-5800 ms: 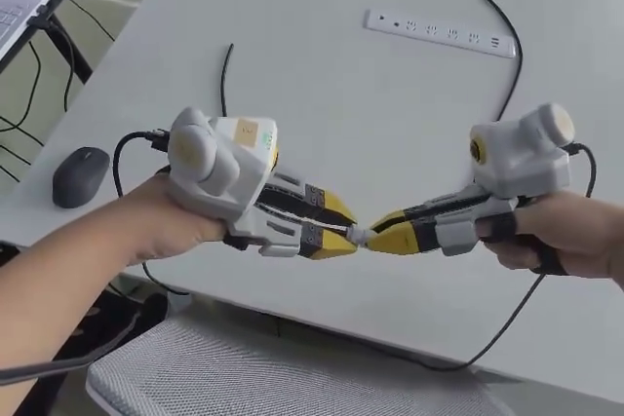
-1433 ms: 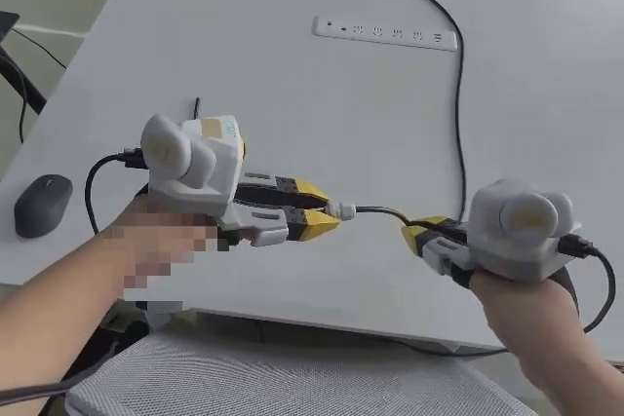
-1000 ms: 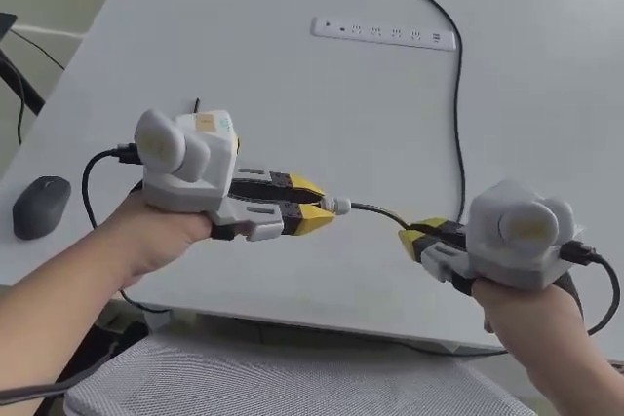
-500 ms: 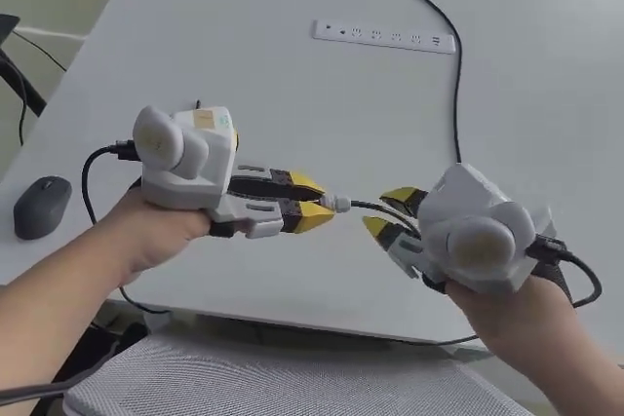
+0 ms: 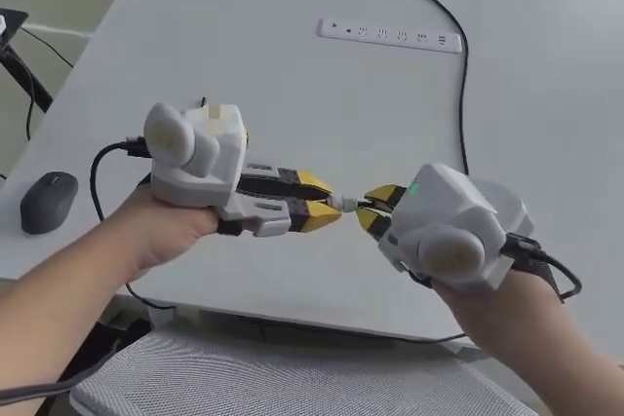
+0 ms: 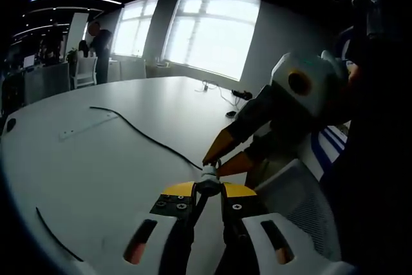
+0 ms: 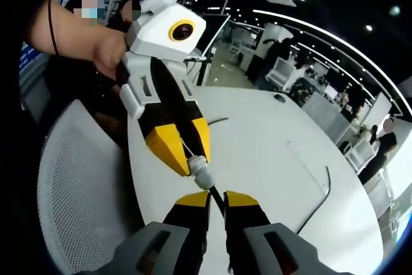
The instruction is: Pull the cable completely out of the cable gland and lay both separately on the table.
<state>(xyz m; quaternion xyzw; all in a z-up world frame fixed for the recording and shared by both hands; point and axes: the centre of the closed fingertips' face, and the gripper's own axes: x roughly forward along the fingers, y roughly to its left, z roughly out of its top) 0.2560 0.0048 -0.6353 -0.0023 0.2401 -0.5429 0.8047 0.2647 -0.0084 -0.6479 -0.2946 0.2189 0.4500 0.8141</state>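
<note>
A: That desk [image 5: 292,85] looks smooth and matt white, yeah?
B: Yep, left gripper [image 5: 331,211] and right gripper [image 5: 376,208] have smooth white plastic shells, chair [image 5: 244,377] is grey woven mesh, cable gland [image 6: 209,177] is pale plastic.

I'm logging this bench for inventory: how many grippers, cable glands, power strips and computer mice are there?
grippers: 2 (left gripper, right gripper)
cable gland: 1
power strip: 1
mouse: 1
total: 5
</note>
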